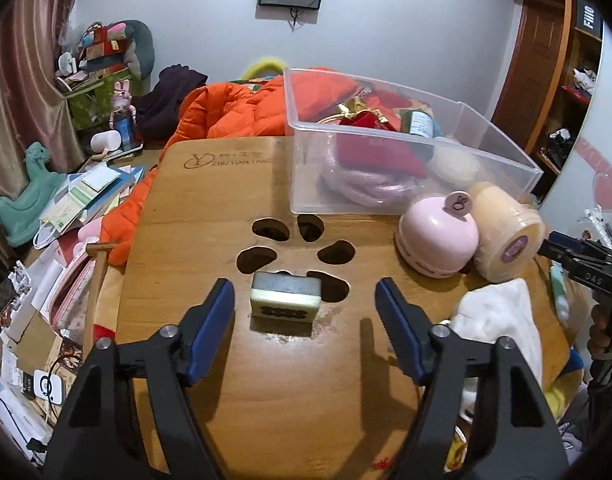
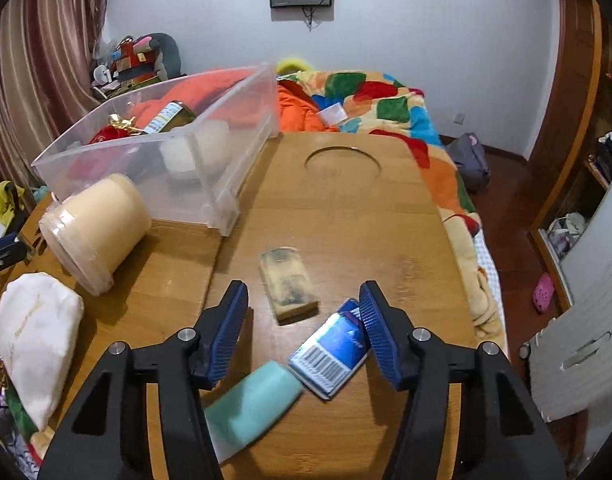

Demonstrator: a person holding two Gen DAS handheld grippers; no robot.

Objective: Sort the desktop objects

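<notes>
Nearest in the left wrist view, the left gripper (image 1: 304,304) stands spread, its blue pads either side of a small pale block with a dark top (image 1: 285,295) but not touching it. The block sits on the wooden table (image 1: 209,208) just in front of a cluster of cut-out holes, so the gripper is lined up squarely to take it across its short sides.

In the right wrist view the right gripper (image 2: 303,322) is also spread, narrower, with nothing pinched. A blue carton with a barcode (image 2: 332,354) lies flat just inside its right pad; whether the pad touches the carton's corner is hard to tell. A teal tube (image 2: 251,402) lies against the carton's near end, partly under the left finger. Just beyond the fingertips rests a worn tan block (image 2: 288,285), which looks like the likelier target since it lies along the gripper's centre line.

To the side, a white pouch (image 2: 33,344) slumps at the table edge. Farther on, a cream jar (image 2: 95,226) lies tipped on its side, beside a pink dome-shaped container (image 1: 438,240) which stands upright.

Farthest, the clear plastic bin (image 1: 386,136) sits at the table's back edge, open-topped. It already holds red cloth, a coiled cord and a bottle, so it is probably where the loose things are meant to go.
</notes>
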